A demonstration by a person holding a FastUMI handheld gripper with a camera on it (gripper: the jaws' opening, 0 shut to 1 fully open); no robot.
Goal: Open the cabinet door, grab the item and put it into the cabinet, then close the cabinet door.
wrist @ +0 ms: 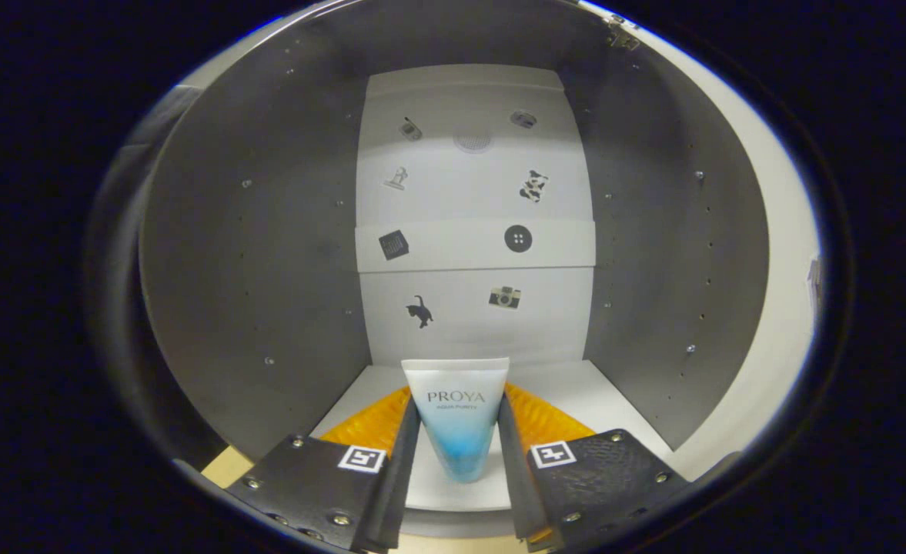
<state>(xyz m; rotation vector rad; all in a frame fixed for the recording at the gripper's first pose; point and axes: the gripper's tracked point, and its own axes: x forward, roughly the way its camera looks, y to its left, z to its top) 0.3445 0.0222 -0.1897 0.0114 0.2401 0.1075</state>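
The tool (459, 450) holds a tube (458, 419) inside the cabinet (252, 254).

Both fingers (402, 454) squeeze the tube, just above the cabinet floor. Little stickers (518, 238) dot the back wall. The door looks open. Still to do: let go, pull out, close the door.

The tube (459, 419) carries the brand word "PROYA" in capitals.

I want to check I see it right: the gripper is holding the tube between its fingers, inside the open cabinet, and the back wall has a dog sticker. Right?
Almost. The sticker is a black cat, not a dog, as the gripper view shows. The rest holds: the gripper holds the tube between its fingers, inside the open cabinet.
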